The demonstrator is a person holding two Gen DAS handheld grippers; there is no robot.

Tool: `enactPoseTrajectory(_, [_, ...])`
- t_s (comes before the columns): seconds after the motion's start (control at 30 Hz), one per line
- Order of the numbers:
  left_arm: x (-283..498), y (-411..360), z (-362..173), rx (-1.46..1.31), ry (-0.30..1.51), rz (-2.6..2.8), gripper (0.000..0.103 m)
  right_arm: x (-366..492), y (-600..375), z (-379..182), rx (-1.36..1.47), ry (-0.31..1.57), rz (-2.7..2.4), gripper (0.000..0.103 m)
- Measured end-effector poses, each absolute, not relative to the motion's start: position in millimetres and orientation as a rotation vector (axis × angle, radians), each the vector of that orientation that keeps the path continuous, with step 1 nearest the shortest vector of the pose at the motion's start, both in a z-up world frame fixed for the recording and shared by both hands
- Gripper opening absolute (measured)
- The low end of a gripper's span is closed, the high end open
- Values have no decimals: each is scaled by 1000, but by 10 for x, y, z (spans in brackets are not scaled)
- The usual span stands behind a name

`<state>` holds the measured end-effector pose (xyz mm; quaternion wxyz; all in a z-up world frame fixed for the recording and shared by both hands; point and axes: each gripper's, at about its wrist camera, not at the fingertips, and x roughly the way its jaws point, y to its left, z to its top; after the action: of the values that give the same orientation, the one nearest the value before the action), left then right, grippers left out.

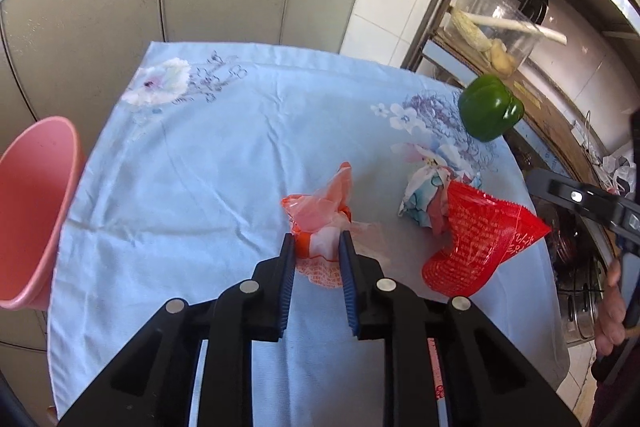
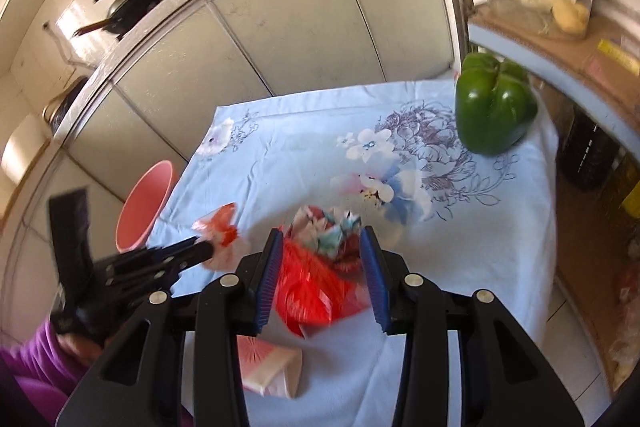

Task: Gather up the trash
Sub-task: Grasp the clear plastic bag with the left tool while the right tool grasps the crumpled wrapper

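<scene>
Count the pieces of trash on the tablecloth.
3. An orange plastic wrapper between the left gripper pads; a red wrapper with a floral wrapper tucked against it, further right. More may be hidden.

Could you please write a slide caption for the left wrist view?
Left gripper closes on an orange wrapper on the blue tablecloth, red packet alongside.

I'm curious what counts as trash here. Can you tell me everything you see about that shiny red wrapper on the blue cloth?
The shiny red plastic wrapper is a crumpled, torn-open food packet printed with small white lettering and crimped along one sealed edge. It gapes like a funnel and lies on the pale blue floral tablecloth, near its right edge. A crumpled floral paper scrap is stuffed against its mouth. In the right wrist view it sits between the fingers of the right tongs; whether they press on it is unclear.
</scene>
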<state>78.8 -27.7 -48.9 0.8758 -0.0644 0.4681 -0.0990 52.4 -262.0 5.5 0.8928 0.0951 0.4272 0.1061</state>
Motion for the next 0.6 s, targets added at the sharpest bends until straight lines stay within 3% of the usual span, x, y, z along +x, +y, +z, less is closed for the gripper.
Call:
enactPoseTrajectory(0.33, [699, -10, -350, -188, 925, -194, 21, 1145, -2651, -310, 350, 1077, 218, 48])
enactPoseTrajectory(0.53, [674, 26, -323, -196, 910, -201, 21, 1082, -2419, -447, 264, 1109, 227, 48])
enactPoseTrajectory(0.6, [663, 60, -308, -200, 904, -198, 21, 1054, -2359, -425, 224, 1092, 227, 43])
